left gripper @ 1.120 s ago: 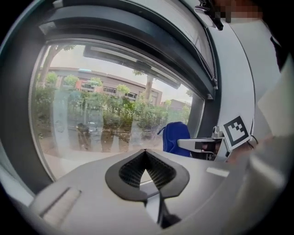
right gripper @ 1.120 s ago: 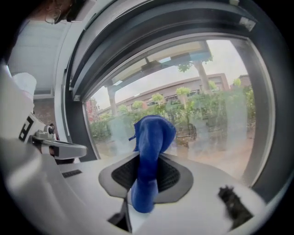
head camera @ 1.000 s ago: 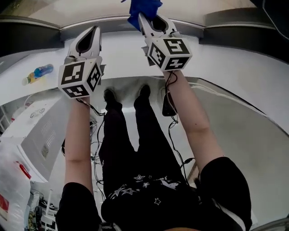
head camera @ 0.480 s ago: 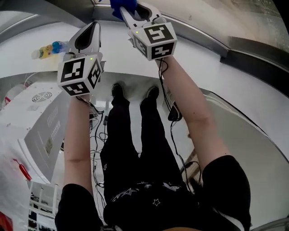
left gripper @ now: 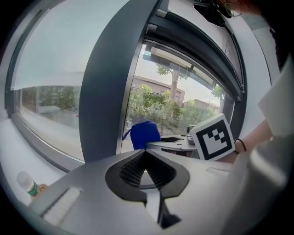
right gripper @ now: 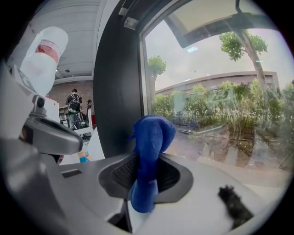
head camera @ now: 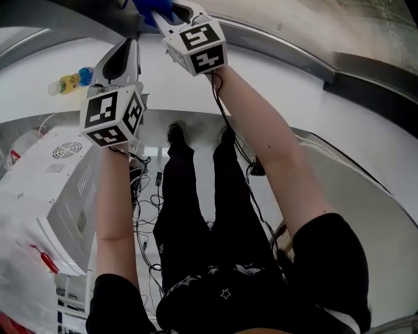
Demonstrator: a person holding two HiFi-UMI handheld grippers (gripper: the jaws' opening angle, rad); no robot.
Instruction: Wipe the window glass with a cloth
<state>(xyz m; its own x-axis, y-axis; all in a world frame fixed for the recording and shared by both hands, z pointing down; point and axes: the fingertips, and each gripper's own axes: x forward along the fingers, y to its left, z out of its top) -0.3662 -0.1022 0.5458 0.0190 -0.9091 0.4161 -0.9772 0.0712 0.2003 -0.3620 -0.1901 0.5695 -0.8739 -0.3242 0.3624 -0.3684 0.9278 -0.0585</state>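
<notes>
Well outstretched, right gripper (head camera: 163, 15) with cloth (right gripper: 151, 137).

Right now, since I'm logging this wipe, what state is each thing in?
left gripper: shut, empty.
right gripper: shut on the blue cloth.
blue cloth: bunched, clamped between the jaws.
window glass: cannot tell whether the cloth touches it.
bottle: lying on its side.

Head view looks steeply down; both gripper views share the window glass (right gripper: 220, 92).

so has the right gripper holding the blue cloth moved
Yes: the right gripper with its blue cloth has shifted left, toward the small colourful bottle.
</notes>
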